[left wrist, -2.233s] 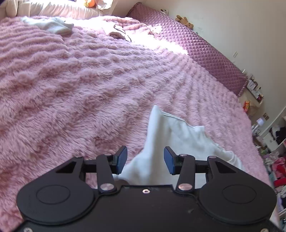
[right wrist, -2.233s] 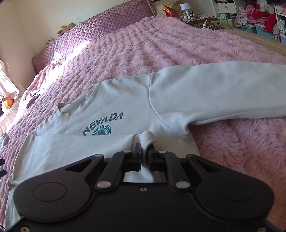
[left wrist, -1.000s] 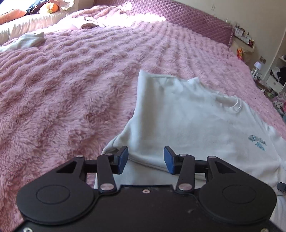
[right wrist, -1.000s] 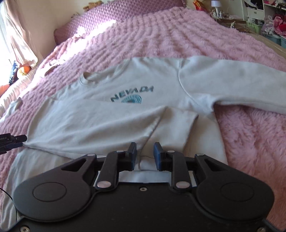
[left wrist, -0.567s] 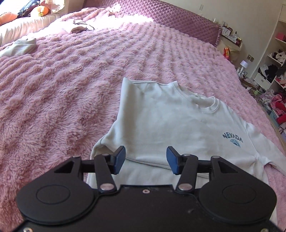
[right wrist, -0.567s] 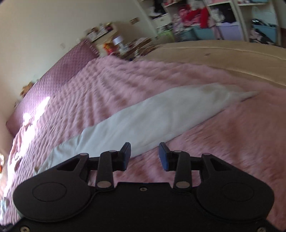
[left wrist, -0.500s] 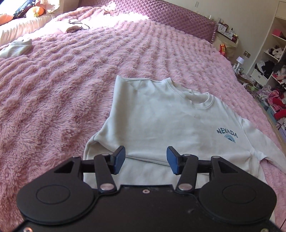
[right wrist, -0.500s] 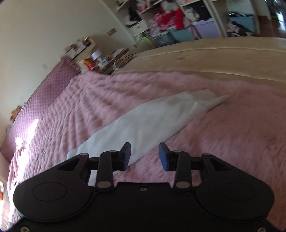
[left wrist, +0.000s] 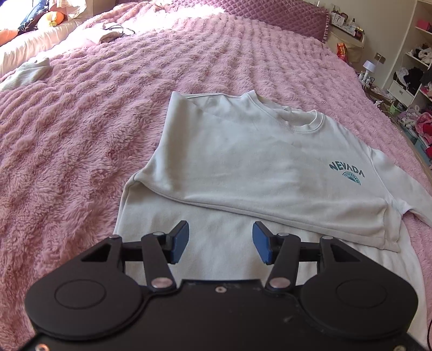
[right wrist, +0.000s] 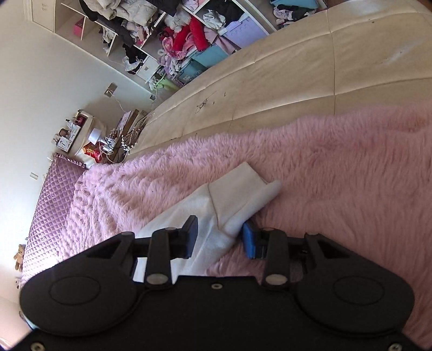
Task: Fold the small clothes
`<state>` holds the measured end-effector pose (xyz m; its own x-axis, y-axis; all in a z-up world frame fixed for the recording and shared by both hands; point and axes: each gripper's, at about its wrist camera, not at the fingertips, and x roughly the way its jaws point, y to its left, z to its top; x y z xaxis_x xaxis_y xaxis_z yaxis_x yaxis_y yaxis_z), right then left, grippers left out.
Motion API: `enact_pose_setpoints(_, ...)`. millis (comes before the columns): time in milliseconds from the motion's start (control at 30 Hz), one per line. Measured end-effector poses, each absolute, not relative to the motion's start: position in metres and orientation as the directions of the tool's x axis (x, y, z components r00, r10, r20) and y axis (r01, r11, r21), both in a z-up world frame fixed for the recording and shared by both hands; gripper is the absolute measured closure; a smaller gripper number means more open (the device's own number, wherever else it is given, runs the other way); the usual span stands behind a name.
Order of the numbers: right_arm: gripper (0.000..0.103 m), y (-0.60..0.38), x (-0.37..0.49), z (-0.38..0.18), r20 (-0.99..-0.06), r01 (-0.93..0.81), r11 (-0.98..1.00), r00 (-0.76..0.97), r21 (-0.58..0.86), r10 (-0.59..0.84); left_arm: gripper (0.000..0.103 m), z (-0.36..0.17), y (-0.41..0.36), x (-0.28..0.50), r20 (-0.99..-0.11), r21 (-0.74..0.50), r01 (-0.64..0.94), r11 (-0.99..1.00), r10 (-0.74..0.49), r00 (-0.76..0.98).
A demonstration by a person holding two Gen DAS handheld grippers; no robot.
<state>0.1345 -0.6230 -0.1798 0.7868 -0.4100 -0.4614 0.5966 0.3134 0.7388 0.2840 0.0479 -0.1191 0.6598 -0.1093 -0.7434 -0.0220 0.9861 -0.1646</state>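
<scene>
Swung since half a second ago from looking along the whole sleeve (right wrist: 216,213) to hovering right over its cuff (right wrist: 240,186), near the foot edge of the pink fluffy blanket (right wrist: 337,189), with the right gripper (right wrist: 220,237) spread wide and the cuff fabric lying between its fingers; blue pad (right wrist: 249,243) of one finger just beside the cuff's folded edge, contact not clear to tell. Nothing clamped.

Pulled back slightly on the other side: left gripper (left wrist: 220,241) held over the lower hem area of the cream sweatshirt (left wrist: 256,167), fingers parted wide, blue pads (left wrist: 180,241) apart from each other and gripping nothing.

Spread flat near the middle of the blanket (left wrist: 67,135), sweatshirt front up, "NEVADA" print (left wrist: 347,171) showing, one sleeve already folded across the chest, the other stretching toward the foot edge.

Beyond the bed's beige frame (right wrist: 297,67), open shelving (right wrist: 151,24) crammed with heaped clothes, plus a teal bin (right wrist: 208,58) on the floor, contents not visible. Purple quilted headboard (right wrist: 51,194) along the far edge; striped cloth (left wrist: 25,74) near the left edge.
</scene>
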Motion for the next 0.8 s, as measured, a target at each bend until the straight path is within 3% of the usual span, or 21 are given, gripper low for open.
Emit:
enact_pose_setpoints(67,0.087,-0.624,0.136,-0.176,-0.478,0.624,0.324,0.767,0.711,-0.428,0.049,-0.119,0.05,0.283,-0.747,-0.147,-0.019,0.989,-0.099,0.658)
enact_pose_setpoints(200,0.091,-0.611,0.139,-0.151,-0.461,0.64,0.415,0.761,0.647,-0.456,0.049,-0.12,0.057,0.283,-0.747,-0.172,-0.032,0.985,-0.109,0.656)
enact_pose_setpoints(367,0.091,-0.559,0.162,-0.088,-0.333,0.504,0.6,0.863,0.622,-0.38,0.048,-0.123,0.063,0.281,-0.745,-0.231,-0.036,0.972,-0.153,0.649)
enact_pose_setpoints(500,0.092,-0.478,0.193,-0.037,-0.199,0.263,0.745,0.964,0.612,-0.177,0.048,-0.126,0.07,0.276,-0.734,-0.259,-0.019,0.966,-0.184,0.654)
enact_pose_setpoints(633,0.093,-0.36,0.233,-0.009,-0.091,-0.042,0.796,0.988,0.604,0.122,0.048,-0.128,0.086,0.271,-0.726,-0.302,-0.039,0.953,-0.203,0.657)
enact_pose_setpoints(733,0.093,-0.27,0.265,-0.017,-0.075,-0.226,0.739,0.934,0.634,0.351,0.048,-0.131,0.1,0.27,-0.726,-0.341,-0.078,0.937,-0.211,0.654)
enact_pose_setpoints(800,0.091,-0.213,0.284,-0.031,-0.12,-0.296,0.731,0.881,0.615,0.458,0.048,-0.133,0.11,0.269,-0.721,-0.377,-0.105,0.92,-0.22,0.658)
